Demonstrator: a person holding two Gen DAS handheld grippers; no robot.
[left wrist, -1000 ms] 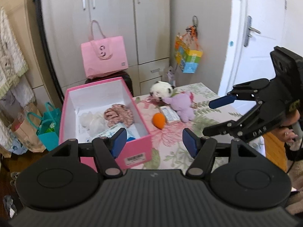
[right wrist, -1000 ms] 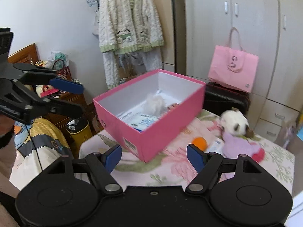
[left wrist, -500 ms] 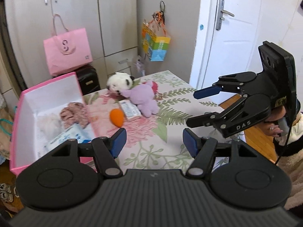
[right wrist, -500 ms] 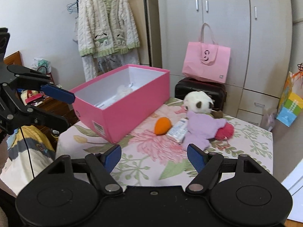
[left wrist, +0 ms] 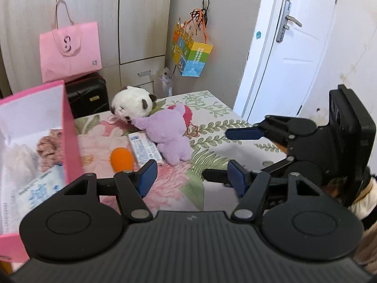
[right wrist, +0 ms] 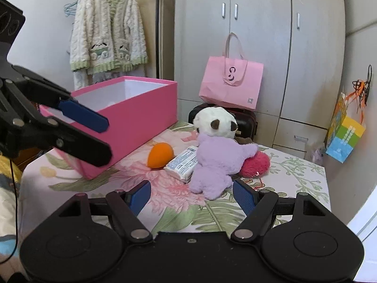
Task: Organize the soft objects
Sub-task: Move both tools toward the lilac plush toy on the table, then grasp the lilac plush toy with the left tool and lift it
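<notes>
Floral-clothed bench [right wrist: 294,176] carries the purple plush [right wrist: 216,165] right of the pink box [right wrist: 141,115]; both grippers' fingers [right wrist: 243,199] gape wide and empty, so centre the right gripper [right wrist: 192,199] on its belly.

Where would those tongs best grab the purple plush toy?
Probably across the purple plush toy at its round, squashy body, coming in from the near side with the open right tongs. Its back faces them, and the tissue pack crowds one flank.
</notes>
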